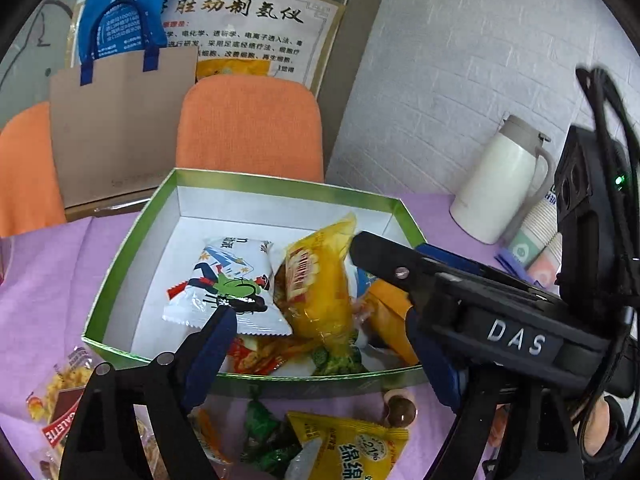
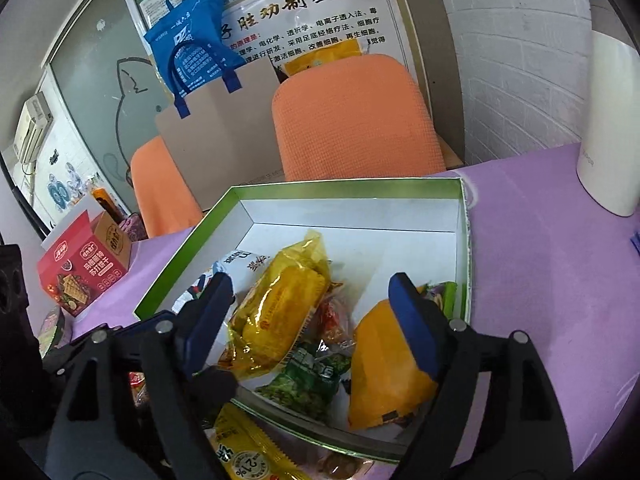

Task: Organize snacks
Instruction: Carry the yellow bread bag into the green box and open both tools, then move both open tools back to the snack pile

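A table covered in a purple cloth [image 2: 540,264] fills the lower part of both views, with two orange chair backs [image 2: 352,120] and a brown paper bag with blue handles [image 1: 120,128] standing behind it. On the cloth sits a shallow open box with green walls and a white floor [image 1: 280,188], and most of the snacks are piled in its near half: a white packet with a cartoon print [image 1: 228,284], a clear yellow packet [image 1: 320,280] lying beside it, an orange packet [image 2: 384,368] toward the right wall, and a small green packet [image 2: 312,380] near the front wall. The right gripper [image 2: 312,312] hangs over the box with its blue-padded fingers spread wide, one on each side of the yellow packet, and grips nothing. The left gripper [image 1: 320,344] hovers at the box's front edge; its fingers stand apart and empty. Outside the box, on the cloth in front, lie a yellow sachet [image 1: 352,448], a dark green sweet [image 1: 264,432] and a round chocolate piece [image 1: 400,408]. A white jug [image 1: 500,184] stands at the far right, and a red snack carton [image 2: 84,272] at the far left.
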`<state>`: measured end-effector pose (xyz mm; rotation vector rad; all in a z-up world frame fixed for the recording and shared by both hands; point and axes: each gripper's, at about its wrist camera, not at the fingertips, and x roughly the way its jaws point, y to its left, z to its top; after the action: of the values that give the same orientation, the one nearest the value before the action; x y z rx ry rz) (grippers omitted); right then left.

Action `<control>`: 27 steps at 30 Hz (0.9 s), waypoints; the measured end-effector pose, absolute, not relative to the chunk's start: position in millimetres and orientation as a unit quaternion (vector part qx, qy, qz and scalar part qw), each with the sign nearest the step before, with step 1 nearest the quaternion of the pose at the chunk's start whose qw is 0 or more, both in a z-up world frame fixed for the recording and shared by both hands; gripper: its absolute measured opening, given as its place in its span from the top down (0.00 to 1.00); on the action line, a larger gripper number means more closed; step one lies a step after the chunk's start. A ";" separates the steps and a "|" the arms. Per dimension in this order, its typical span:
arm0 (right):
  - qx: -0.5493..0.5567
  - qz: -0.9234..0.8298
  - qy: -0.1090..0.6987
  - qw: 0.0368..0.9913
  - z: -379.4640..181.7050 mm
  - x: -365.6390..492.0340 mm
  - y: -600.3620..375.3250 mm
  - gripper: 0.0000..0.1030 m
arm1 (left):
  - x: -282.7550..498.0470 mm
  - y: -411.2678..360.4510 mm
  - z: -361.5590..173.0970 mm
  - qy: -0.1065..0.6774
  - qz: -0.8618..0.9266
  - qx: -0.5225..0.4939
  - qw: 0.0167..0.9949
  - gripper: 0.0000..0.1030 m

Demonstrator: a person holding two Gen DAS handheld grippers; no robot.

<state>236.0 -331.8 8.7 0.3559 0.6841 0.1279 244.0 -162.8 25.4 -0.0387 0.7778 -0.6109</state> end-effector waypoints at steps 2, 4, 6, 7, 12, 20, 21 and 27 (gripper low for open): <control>0.186 0.054 0.332 0.923 10.0 232.8 -337.1 0.19 | 246.5 -156.2 27.6 0.380 -0.287 -0.032 0.879 0.13; 0.196 0.050 0.331 0.922 13.5 227.3 -339.9 0.16 | 245.4 -148.9 31.2 0.380 -0.283 -0.044 0.880 0.13; 0.204 0.051 0.329 0.921 18.9 222.9 -341.7 0.13 | 241.0 -142.2 36.1 0.376 -0.279 -0.049 0.882 0.13; 0.207 0.051 0.326 0.921 22.5 218.4 -342.1 0.13 | 237.0 -136.6 38.7 0.375 -0.276 -0.050 0.884 0.13; 0.226 0.051 0.297 0.926 46.3 189.5 -343.5 0.11 | 212.6 -119.6 57.4 0.363 -0.253 -0.051 0.895 0.13; 0.229 0.059 0.268 0.934 78.9 125.5 -332.4 0.05 | 157.2 -81.6 79.5 0.346 -0.211 -0.056 0.912 0.13; 0.225 0.059 0.266 0.935 80.3 117.9 -329.4 0.05 | 149.0 -76.5 79.7 0.344 -0.209 -0.059 0.914 0.13; 0.201 0.071 0.272 0.939 75.9 76.2 -311.8 0.05 | 112.0 -54.8 67.5 0.346 -0.203 -0.064 0.914 0.13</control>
<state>76.2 -311.8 75.9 0.4097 0.5545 0.1458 112.0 -54.8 67.5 -0.1325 0.7123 -0.4172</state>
